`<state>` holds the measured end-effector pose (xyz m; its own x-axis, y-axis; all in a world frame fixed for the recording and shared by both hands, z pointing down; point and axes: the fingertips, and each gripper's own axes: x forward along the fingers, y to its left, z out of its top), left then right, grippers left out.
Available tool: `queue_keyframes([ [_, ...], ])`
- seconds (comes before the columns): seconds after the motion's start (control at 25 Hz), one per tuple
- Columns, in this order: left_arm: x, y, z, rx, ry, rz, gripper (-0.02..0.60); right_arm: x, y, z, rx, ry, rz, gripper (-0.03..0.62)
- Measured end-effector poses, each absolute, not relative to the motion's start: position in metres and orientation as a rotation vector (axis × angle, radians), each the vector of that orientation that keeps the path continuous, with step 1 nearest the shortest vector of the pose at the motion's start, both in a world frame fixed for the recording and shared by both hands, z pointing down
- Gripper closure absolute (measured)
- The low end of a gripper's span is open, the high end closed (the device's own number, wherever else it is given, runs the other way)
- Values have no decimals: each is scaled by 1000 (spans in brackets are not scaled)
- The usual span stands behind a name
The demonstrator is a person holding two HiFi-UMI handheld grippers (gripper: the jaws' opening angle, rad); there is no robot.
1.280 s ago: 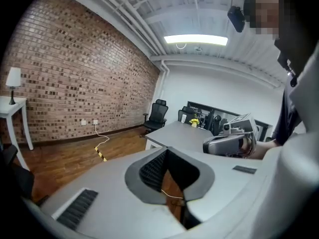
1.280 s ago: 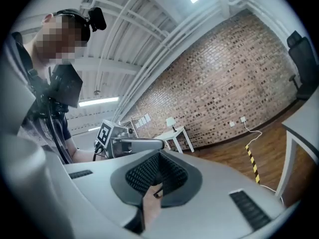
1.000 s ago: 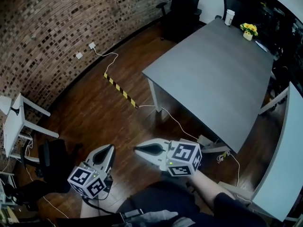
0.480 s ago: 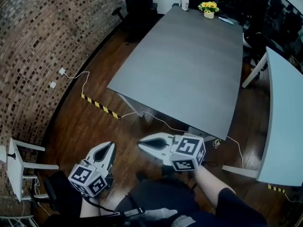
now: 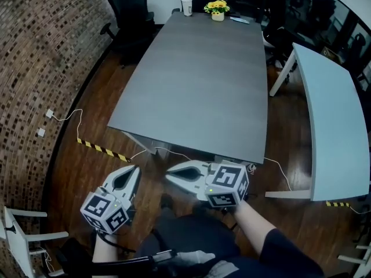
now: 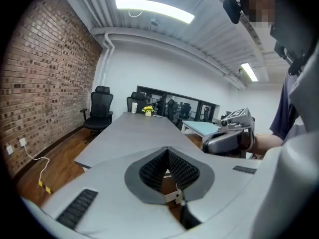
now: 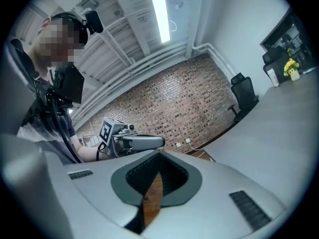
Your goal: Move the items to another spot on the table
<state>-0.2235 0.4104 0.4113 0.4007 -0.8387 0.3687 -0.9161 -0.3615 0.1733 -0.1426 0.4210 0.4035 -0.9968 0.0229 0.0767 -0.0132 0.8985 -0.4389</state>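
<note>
Items: I see a white paper cup (image 5: 186, 5) and a pot of yellow flowers (image 5: 217, 9) side by side at the far end of the grey table (image 5: 197, 91), the cup left of the pot. A thin flat thing (image 5: 239, 20) lies just right of the pot, too small for me to name.
Left gripper: my left gripper (image 5: 134, 169) hangs short of the table's near edge, over the wood floor (image 5: 81, 120), jaws closed together with nothing in them.
Right gripper: my right gripper (image 5: 169, 179) is just beside it, tip turned toward the left one, jaws pressed together and empty.
Gap: both grippers are well apart from the items, the whole table top between.
Around the table: a black office chair (image 5: 130, 7) at its far left corner, a light blue table (image 5: 330, 114) to its right, a brick wall (image 5: 35, 51) to its left, yellow-black striped tape (image 5: 104, 150) on the floor by its near left corner.
</note>
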Motion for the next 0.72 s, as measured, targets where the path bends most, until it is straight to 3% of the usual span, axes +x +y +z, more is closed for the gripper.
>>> queue_keyframes([
  [0.48, -301, 334, 398, 2489, -1210, 205, 575, -233, 379, 382, 371, -2957, 594, 614],
  [0.72, -295, 303, 403, 2562, -1030, 196, 575, -240, 363, 383, 575, -2940, 573, 614],
])
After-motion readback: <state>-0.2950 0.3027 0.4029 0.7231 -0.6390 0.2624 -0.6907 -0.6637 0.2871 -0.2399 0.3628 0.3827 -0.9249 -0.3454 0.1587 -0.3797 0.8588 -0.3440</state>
